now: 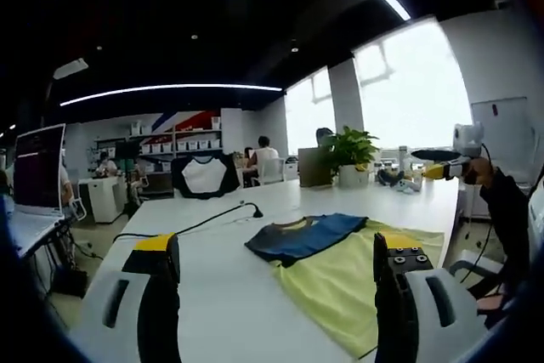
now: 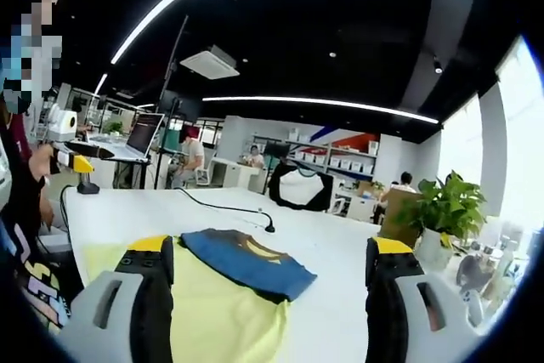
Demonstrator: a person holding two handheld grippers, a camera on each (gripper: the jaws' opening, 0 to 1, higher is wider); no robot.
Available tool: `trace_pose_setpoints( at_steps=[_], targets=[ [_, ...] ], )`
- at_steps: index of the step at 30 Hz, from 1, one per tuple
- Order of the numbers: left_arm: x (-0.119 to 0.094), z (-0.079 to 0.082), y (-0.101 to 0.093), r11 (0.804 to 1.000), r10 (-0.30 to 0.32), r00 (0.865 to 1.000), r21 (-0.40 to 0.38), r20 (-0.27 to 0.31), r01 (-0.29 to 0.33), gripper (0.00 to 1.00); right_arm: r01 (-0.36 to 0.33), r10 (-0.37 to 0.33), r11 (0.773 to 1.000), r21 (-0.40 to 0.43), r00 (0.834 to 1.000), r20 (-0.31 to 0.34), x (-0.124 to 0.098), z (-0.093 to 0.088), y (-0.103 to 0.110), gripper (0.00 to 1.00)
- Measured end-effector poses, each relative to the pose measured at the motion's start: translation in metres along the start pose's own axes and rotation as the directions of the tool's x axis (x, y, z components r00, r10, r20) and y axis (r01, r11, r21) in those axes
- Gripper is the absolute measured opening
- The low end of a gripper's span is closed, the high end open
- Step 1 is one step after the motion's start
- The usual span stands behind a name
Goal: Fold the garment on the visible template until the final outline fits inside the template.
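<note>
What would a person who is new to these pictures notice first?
The eye goes first to the dark blue garment lying folded on the yellow template, on the white table. In both views a pair of open jaws rises from the bottom edge, holding nothing. Behind the table, a green potted plant stands by bright windows.

Bare table (image 1: 212, 295) around garment (image 1: 306, 237), black cable (image 1: 204, 222) lying behind
</note>
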State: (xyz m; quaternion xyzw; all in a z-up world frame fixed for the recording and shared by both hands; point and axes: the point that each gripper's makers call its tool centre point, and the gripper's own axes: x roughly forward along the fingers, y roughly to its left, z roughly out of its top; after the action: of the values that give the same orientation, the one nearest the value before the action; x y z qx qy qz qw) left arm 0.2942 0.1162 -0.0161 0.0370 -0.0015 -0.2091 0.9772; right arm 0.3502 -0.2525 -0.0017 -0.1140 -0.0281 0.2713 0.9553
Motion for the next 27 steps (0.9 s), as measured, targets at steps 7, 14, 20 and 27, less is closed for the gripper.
trace_pose_setpoints(
  at_steps=[7, 14, 20, 27],
  targets=[
    [-0.003, -0.01, -0.004, 0.999, -0.007, 1.0, 0.033, -0.03, 0.008, 1.0, 0.002, -0.002, 1.0, -0.008, 1.0, -0.029, -0.012, -0.012, 0.004, 0.98],
    [-0.005, -0.03, -0.016, 0.998, -0.052, 0.996, 0.027, -0.078, 0.054, 0.99, -0.016, 0.015, 1.0, -0.013, 0.998, -0.062, -0.018, -0.023, 0.016, 0.97],
    [0.0, -0.049, -0.028, 0.995, -0.098, 0.988, 0.015, -0.12, 0.101, 0.98, -0.018, 0.017, 1.0, -0.006, 0.996, -0.092, -0.028, -0.039, 0.021, 0.97],
    [0.007, -0.085, -0.053, 0.984, -0.168, 0.964, 0.018, -0.208, 0.175, 0.93, -0.037, 0.04, 0.999, 0.021, 0.986, -0.161, -0.04, -0.074, 0.029, 0.95]
  ],
)
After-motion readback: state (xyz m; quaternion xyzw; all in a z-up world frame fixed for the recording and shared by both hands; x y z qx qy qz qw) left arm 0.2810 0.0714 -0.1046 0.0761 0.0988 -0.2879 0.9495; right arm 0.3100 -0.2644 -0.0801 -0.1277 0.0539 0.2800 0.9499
